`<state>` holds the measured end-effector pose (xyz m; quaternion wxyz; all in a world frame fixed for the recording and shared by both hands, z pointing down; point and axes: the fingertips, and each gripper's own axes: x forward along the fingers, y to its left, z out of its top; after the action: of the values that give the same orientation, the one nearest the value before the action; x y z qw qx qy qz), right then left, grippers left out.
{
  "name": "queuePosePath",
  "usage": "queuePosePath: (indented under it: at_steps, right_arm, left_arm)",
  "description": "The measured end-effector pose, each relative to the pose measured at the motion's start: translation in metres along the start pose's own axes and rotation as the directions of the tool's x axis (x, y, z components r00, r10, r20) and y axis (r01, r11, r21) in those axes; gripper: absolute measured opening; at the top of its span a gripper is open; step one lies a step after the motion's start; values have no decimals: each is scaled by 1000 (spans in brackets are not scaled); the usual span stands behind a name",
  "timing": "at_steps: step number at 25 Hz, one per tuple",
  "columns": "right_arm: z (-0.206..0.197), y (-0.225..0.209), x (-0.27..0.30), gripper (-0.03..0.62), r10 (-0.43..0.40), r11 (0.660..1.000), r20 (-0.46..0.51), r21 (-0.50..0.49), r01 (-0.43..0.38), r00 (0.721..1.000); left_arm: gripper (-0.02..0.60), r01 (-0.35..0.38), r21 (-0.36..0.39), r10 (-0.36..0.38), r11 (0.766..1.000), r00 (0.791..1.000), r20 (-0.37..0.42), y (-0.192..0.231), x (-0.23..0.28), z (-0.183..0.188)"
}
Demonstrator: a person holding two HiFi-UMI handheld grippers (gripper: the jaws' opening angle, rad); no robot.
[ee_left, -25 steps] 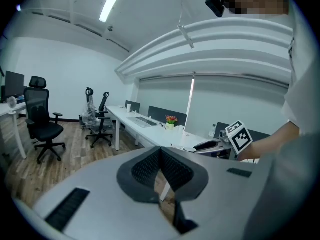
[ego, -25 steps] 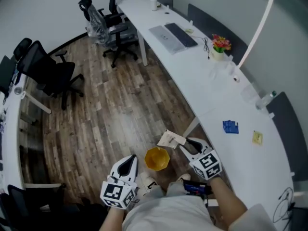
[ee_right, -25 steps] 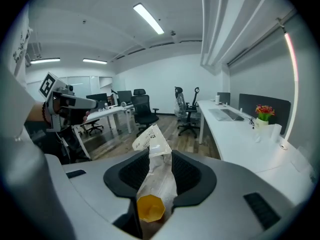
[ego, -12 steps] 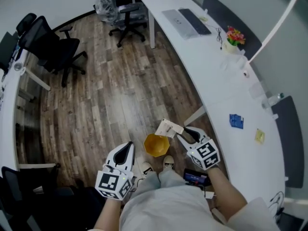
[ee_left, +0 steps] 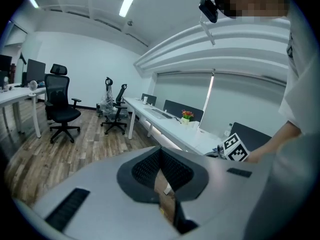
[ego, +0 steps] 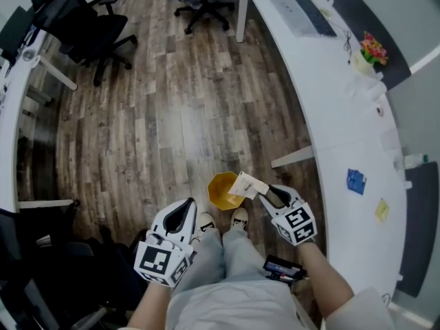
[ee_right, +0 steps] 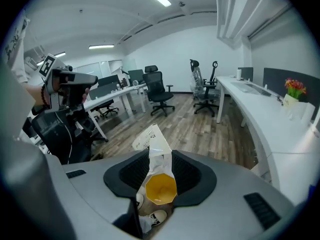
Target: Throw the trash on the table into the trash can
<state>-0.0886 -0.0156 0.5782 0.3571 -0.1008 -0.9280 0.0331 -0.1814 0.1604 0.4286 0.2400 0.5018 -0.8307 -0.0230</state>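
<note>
A yellow trash can (ego: 221, 191) stands on the wooden floor just ahead of the person's shoes. My right gripper (ego: 265, 194) is shut on a white printed wrapper (ego: 247, 185), which hangs over the can's right rim. In the right gripper view the wrapper (ee_right: 152, 145) sticks up between the jaws, and the yellow trash can (ee_right: 161, 188) shows straight below it. My left gripper (ego: 183, 214) hovers left of the can, shut and holding nothing. In the left gripper view, that gripper (ee_left: 161, 152) has its tips together.
A long white table (ego: 342, 119) curves along the right, carrying a blue item (ego: 355, 181), a yellow note (ego: 381, 210), a flower pot (ego: 370, 49) and a keyboard (ego: 302, 11). Black office chairs (ego: 93, 25) stand far left. The person's shoes (ego: 238, 217) are beside the can.
The right gripper has carried the wrapper from beside the can to over its right rim. The head view has tipped further down. The left gripper stays shut at the left.
</note>
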Motion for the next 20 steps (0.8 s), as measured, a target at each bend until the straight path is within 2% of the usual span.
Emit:
queuePosePath:
  at_steps: [7, 15, 20]
  right_arm:
    - [-86, 1, 69, 156, 50, 998, -95, 44, -46, 994]
    - [-188, -1, 155, 156, 70, 996, -180, 75, -58, 981]
    - [-236, 2, 195, 156, 101, 994, -248, 69, -86, 963]
  left_arm:
    - [2, -24, -59, 19, 998, 997, -80, 13, 16, -68]
    - [2, -66, -81, 56, 995, 992, -114, 50, 32, -151]
    - [2, -94, -96, 81, 991, 988, -129, 75, 45, -191]
